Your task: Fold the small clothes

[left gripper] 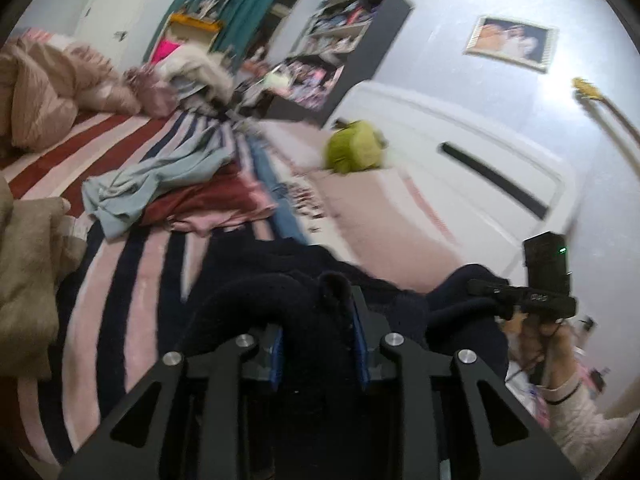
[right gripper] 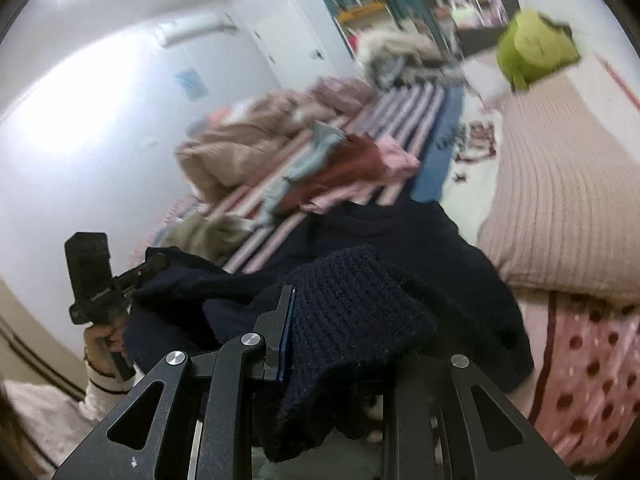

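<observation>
A dark navy knit garment (left gripper: 304,304) hangs between both grippers above the bed. My left gripper (left gripper: 318,332) is shut on one bunched edge of it, the fabric filling the gap between the blue pads. My right gripper (right gripper: 320,320) is shut on another edge of the same navy knit (right gripper: 360,300), which drapes over and hides the right finger. Each gripper shows in the other's view: the right one (left gripper: 532,300) at the far right, the left one (right gripper: 104,280) at the far left, both with navy fabric at their tips.
A pile of pale blue, maroon and pink clothes (left gripper: 180,192) lies on the striped bedspread (left gripper: 132,280). A pink ribbed pillow (right gripper: 568,200), a green plush toy (left gripper: 354,152), a beige blanket (left gripper: 28,264) and a rumpled pink duvet (left gripper: 44,92) surround it. A white headboard (left gripper: 460,152) stands behind.
</observation>
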`<action>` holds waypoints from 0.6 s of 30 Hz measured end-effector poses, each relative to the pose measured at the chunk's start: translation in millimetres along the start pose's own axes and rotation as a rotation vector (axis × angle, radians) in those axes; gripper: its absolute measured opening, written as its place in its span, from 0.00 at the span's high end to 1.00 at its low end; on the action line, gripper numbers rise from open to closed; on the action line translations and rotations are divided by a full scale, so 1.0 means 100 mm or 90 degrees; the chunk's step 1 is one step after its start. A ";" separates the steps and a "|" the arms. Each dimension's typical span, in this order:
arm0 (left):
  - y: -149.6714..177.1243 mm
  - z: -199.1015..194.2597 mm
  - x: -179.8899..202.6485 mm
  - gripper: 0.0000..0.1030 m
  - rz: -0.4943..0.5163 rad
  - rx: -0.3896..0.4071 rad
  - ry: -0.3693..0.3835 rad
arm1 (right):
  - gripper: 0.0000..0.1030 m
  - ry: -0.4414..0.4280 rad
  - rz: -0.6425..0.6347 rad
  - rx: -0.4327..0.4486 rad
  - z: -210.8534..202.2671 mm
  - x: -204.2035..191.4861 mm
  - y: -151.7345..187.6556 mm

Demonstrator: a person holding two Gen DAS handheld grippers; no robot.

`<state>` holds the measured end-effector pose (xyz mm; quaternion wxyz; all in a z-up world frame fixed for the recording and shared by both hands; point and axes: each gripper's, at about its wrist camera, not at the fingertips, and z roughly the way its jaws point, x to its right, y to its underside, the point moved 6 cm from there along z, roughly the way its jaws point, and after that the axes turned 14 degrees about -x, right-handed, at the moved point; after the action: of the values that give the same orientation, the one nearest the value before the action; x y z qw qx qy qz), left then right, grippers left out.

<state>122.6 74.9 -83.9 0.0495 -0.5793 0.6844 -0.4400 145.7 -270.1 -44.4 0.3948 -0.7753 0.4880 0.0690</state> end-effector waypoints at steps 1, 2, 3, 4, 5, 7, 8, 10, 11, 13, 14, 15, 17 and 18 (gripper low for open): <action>-0.13 0.22 -0.15 0.77 -0.003 -0.019 -0.017 | 0.84 0.003 0.012 -0.012 0.10 0.12 -0.10; -0.18 0.34 -0.23 0.77 -0.007 -0.031 -0.027 | 0.83 0.007 0.027 -0.034 0.27 0.29 -0.25; -0.26 0.53 -0.36 0.77 -0.014 -0.049 -0.045 | 0.83 0.012 0.032 -0.047 0.37 0.40 -0.35; -0.35 0.74 -0.50 0.76 -0.024 -0.070 -0.064 | 0.83 0.016 0.039 -0.057 0.49 0.52 -0.44; -0.39 0.90 -0.61 0.76 -0.034 -0.084 -0.071 | 0.83 0.013 0.061 -0.072 0.66 0.70 -0.57; -0.52 1.29 -0.89 0.74 -0.071 -0.117 -0.077 | 0.83 0.012 0.098 -0.090 0.92 0.96 -0.71; -0.54 1.39 -0.95 0.74 -0.080 -0.125 -0.076 | 0.83 0.017 0.115 -0.104 1.09 1.11 -0.77; -0.59 1.67 -1.13 0.70 -0.094 -0.159 -0.073 | 0.80 0.025 0.124 -0.125 1.30 1.25 -0.83; -0.60 1.77 -1.18 0.60 -0.098 -0.177 -0.065 | 0.80 0.026 0.129 -0.134 1.38 1.31 -0.84; -0.56 1.96 -1.23 0.43 -0.101 -0.226 -0.010 | 0.78 0.014 0.131 -0.142 1.46 1.37 -0.86; -0.56 1.95 -1.22 0.39 -0.097 -0.221 0.009 | 0.73 0.000 0.124 -0.139 1.46 1.37 -0.86; -0.57 1.94 -1.21 0.37 -0.094 -0.219 0.016 | 0.69 -0.012 0.112 -0.142 1.46 1.35 -0.87; -0.56 1.85 -1.17 0.31 -0.087 -0.216 0.033 | 0.50 -0.029 0.082 -0.151 1.41 1.27 -0.86; -0.56 1.80 -1.14 0.30 -0.083 -0.214 0.035 | 0.43 -0.034 0.069 -0.151 1.37 1.21 -0.85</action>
<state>305.4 75.0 -207.1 -0.0952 -0.6102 0.7107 -0.3369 315.5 -244.0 -150.9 0.3089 -0.7872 0.5068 0.1676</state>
